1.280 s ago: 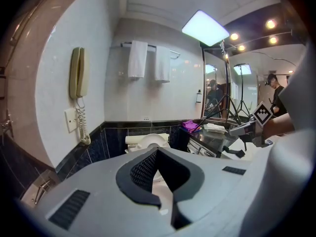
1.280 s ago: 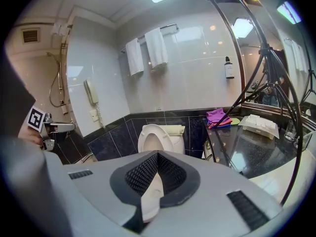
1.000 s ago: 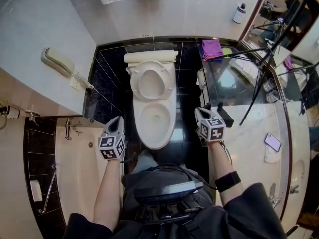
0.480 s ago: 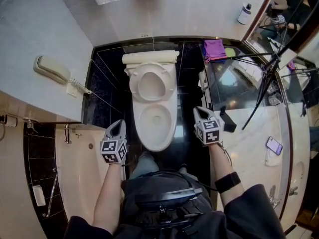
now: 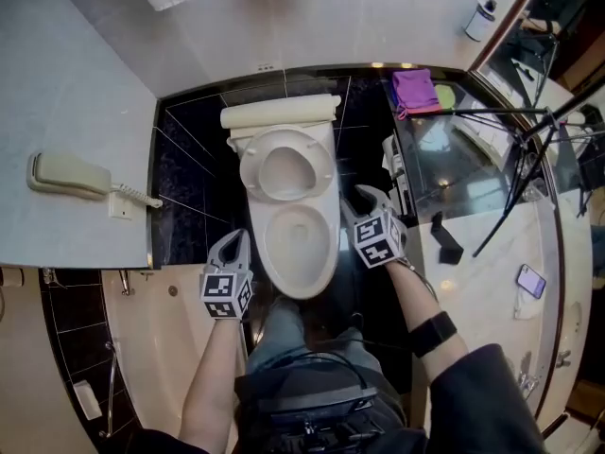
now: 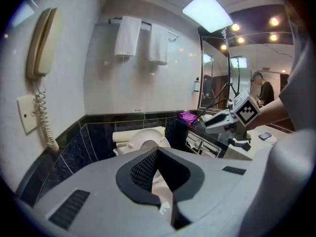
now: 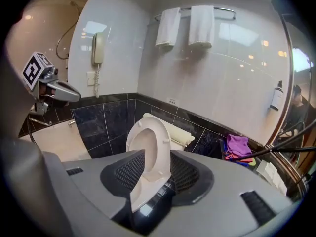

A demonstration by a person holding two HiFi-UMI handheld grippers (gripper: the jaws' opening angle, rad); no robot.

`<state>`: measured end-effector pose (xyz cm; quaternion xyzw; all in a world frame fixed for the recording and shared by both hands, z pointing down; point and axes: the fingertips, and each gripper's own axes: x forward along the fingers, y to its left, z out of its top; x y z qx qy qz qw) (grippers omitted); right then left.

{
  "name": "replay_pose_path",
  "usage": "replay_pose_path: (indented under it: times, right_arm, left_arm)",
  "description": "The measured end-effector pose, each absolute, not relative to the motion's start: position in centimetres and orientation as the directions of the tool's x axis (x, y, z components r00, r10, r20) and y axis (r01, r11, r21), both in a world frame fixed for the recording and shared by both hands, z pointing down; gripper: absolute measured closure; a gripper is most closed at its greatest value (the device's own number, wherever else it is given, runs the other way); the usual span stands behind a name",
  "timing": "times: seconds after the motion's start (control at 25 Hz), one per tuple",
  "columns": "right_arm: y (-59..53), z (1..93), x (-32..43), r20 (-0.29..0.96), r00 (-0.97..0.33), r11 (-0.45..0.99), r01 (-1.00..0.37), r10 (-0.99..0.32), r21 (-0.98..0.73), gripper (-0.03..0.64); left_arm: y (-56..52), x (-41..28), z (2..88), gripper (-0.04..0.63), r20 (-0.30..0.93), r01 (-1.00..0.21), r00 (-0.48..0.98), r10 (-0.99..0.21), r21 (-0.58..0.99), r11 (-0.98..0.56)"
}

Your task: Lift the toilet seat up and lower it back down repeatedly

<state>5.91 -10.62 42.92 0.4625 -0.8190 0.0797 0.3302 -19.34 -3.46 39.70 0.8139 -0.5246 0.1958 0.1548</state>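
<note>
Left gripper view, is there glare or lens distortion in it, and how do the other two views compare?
Left gripper view: the ceiling light panel is blown out white, and the wide lens bows the wall and darkens the corners. Right gripper view: same bowing, even light, toilet seat sharp. Head view: no blur, bright reflections on the glossy counter.

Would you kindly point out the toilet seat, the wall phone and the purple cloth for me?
toilet seat [image 5: 250, 166]: head view, left side of the raised ring.
wall phone [image 5: 64, 176]: head view, middle of the handset.
purple cloth [image 5: 414, 90]: head view, centre of the cloth.
</note>
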Motion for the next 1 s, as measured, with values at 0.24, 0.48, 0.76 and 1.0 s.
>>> replay_pose_path:
  times: [0.24,0.48,0.76,1.0]
  right_arm:
    - [-17.3,46.0,2.7,0.635,-0.331,0.608,-0.742,-0.698,0.282,0.399]
    - [-24.5,49.5,0.8,0.663,-0.301,0.652,-0.660,-0.685,0.374,0.382]
    - [-30.2,52.4,-1.8,0.673,-0.288,0.677,-0.597,-0.681,0.430,0.385]
    - [-32.8,55.2,-3.5,0.693,-0.283,0.702,-0.556,-0.663,0.444,0.417]
  left_arm:
    - [-8.2,-19.1,42.7,0.595,0.492,-0.894,0.410,-0.768,0.054,-0.444]
    - [-12.8,-19.4,45.7,0.595,0.502,-0.883,0.418,-0.757,0.029,-0.468]
    - [-15.3,-19.7,48.4,0.595,0.521,-0.871,0.429,-0.738,0.024,-0.490]
    - [-16.1,-19.9,49.4,0.595,0.536,-0.858,0.452,-0.712,0.043,-0.512]
